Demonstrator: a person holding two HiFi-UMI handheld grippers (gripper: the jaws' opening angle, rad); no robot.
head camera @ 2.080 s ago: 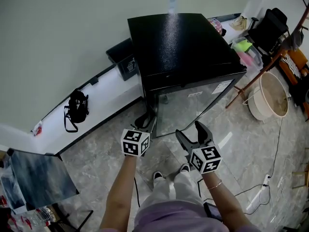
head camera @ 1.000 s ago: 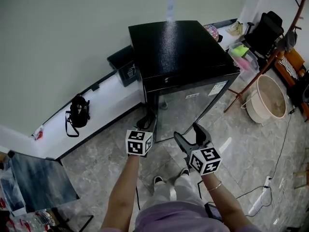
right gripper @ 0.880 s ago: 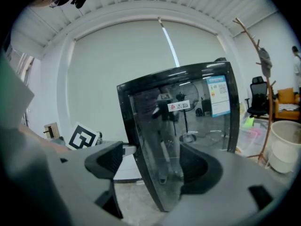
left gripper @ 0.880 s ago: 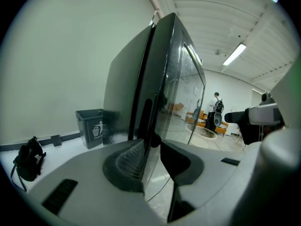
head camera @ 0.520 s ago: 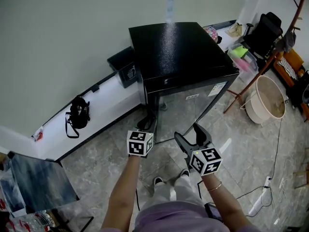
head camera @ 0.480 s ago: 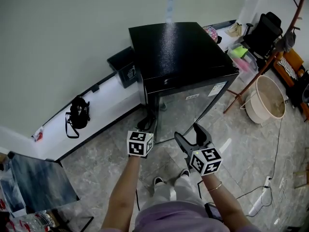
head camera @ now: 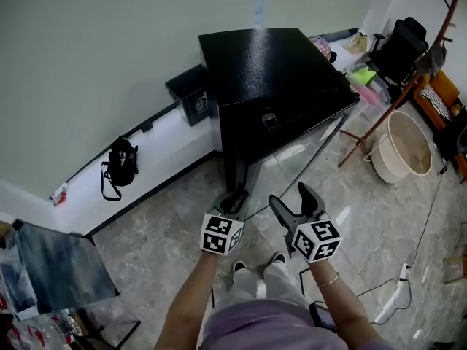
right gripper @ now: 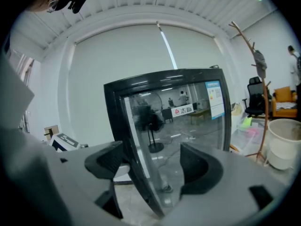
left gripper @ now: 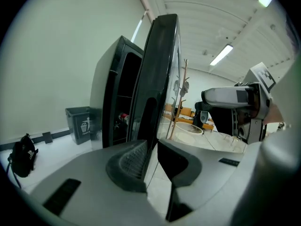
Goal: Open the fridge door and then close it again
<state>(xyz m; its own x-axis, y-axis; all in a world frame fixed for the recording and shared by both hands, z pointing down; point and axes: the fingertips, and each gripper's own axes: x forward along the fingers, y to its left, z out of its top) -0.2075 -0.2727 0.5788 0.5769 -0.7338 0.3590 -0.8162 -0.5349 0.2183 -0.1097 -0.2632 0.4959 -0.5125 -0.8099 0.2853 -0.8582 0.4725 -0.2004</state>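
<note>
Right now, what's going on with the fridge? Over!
Left gripper closing on edge of black glass-front fridge door. Right gripper open, holding nothing, facing the glass. Door part open. No obstacle seen near it.

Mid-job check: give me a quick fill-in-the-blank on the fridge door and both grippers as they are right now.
1. The fridge door stands partly ____.
2. The left gripper's closing jaws have the door's free ____ pinched between them.
3. The right gripper's jaws are not shut but ____, pressing on nothing.
Missing words: open; edge; open.
</note>
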